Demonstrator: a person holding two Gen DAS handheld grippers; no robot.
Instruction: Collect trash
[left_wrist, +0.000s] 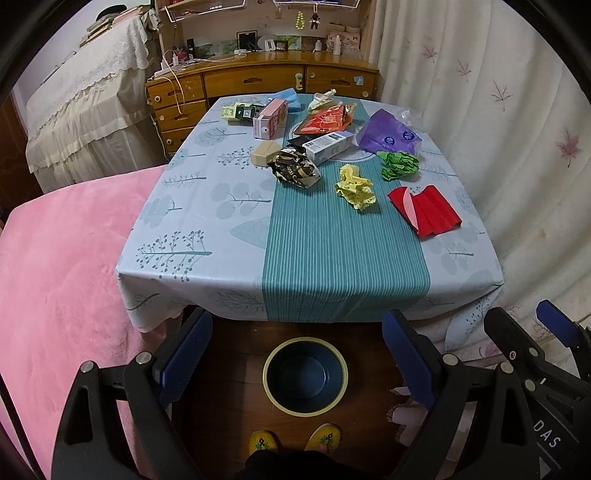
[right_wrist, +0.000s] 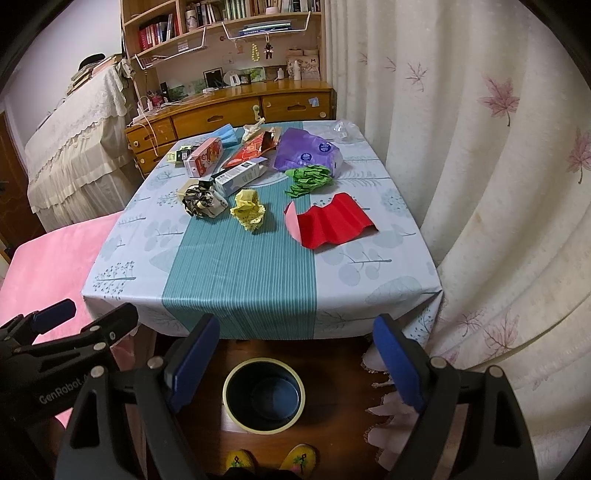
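While both grippers, left and right, hover with jaws wide and empty above the bin on the floor, the trash lies far on the bench. The red paper is nearest; it is flat, so the jaws may slide over it or pinch the cloth, probably
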